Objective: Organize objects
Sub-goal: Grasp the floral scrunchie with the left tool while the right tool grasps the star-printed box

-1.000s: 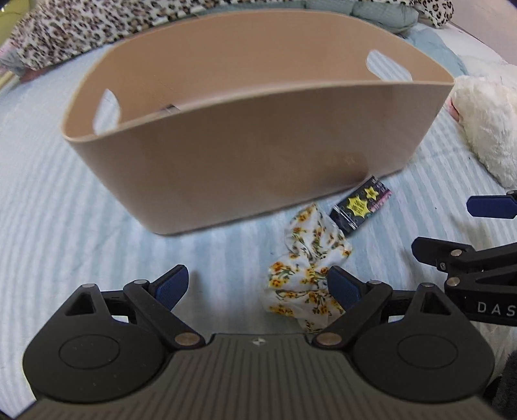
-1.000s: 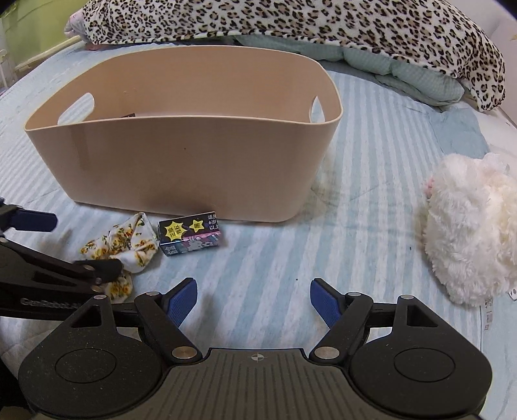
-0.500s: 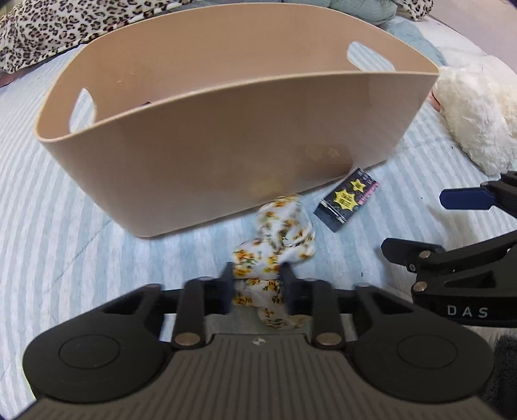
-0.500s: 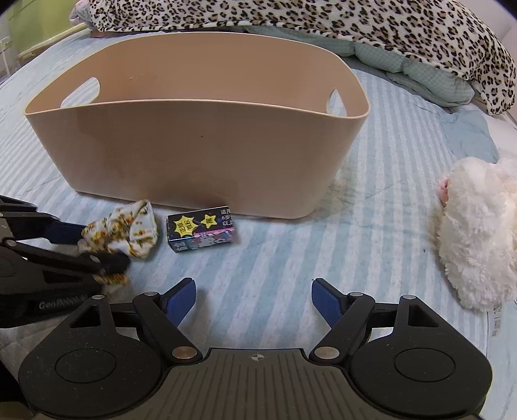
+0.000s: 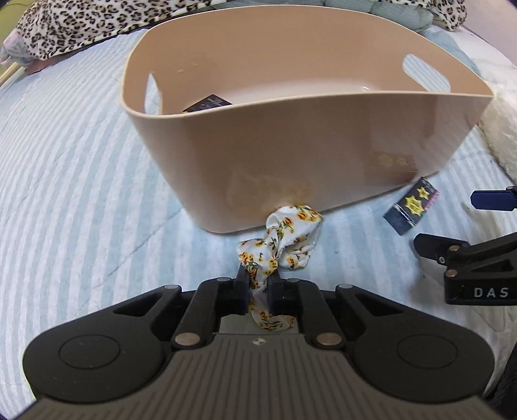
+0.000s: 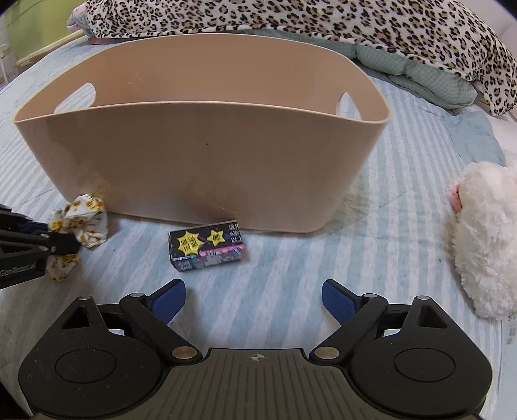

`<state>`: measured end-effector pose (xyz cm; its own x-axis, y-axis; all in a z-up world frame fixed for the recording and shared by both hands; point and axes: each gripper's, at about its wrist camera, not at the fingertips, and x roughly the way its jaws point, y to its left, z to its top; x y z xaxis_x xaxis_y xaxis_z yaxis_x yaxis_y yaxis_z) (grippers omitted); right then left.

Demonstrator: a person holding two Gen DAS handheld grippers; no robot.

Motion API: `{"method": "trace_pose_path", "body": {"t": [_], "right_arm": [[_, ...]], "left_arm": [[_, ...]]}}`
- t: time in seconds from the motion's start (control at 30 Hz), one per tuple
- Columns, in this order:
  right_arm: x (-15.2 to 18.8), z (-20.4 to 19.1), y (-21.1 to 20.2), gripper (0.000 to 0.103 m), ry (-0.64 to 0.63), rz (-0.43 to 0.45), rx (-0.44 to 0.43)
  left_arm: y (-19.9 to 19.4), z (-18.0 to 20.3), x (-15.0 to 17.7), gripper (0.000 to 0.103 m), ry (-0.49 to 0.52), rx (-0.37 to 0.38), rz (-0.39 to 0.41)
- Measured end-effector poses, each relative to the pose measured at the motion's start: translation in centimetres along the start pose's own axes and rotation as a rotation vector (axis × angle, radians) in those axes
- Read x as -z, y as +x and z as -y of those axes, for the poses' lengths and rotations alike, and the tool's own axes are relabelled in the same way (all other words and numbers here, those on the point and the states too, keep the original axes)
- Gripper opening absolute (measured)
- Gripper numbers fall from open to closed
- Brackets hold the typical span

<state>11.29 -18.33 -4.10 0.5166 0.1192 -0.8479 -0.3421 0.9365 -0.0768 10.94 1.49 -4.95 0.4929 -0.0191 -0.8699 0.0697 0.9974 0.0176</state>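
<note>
My left gripper (image 5: 258, 284) is shut on a white scrunchie with yellow flowers (image 5: 284, 239) and holds it in front of the beige basket (image 5: 323, 161), just above the bed. The scrunchie also shows in the right wrist view (image 6: 80, 219), pinched by the left gripper (image 6: 64, 242). My right gripper (image 6: 253, 297) is open and empty, a little short of a small dark box with yellow stars (image 6: 206, 245) that lies on the bed by the basket wall (image 6: 194, 168). The box also shows in the left wrist view (image 5: 412, 205). A dark flat item (image 5: 206, 103) lies inside the basket.
A white plush toy (image 6: 484, 239) lies on the bed to the right. A leopard-print blanket (image 6: 290, 19) and a green quilt (image 6: 420, 74) lie behind the basket. The bed cover (image 6: 371, 258) is light blue with stripes.
My left gripper has closed on the scrunchie and lifted it, and its view has risen over the basket rim. My right gripper has moved nearer to the starred box.
</note>
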Motion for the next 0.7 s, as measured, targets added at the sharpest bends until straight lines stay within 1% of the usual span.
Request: {"method": "trace_pose_path", "body": {"t": [0.3,0.37,0.5,0.63,0.67,0.7], "right_arm": [[-1.2,-1.8,2.0,0.095,-0.041,0.013,0.031],[-1.4,-1.8,2.1,0.095,-0.025,0.014,0.018],[-1.7,-1.5,1.9,0.096,0.039,-0.006,-0.062],[-1.7,-2.0,2.2,0.097,0.039,-0.01,-0.052],[-1.8,-2.1,2.3,0.096,0.045,-0.007,-0.051],[-1.8,-2.2,2.3,0.091,0.053,-0.001,-0.056]], "left_arm": [[0.5,-0.1,-0.6,0.013,0.015,0.005,0.006],[0.6,-0.2,-0.7,0.013,0.025,0.007,0.002],[0.6,-0.5,-0.5,0.013,0.015,0.016,-0.005],[0.8,-0.4,-0.6,0.013,0.006,0.02,-0.009],[0.7,-0.3,-0.6,0.013,0.003,0.018,-0.011],[0.8,-0.3,-0.7,0.013,0.002,0.016,-0.012]]}}
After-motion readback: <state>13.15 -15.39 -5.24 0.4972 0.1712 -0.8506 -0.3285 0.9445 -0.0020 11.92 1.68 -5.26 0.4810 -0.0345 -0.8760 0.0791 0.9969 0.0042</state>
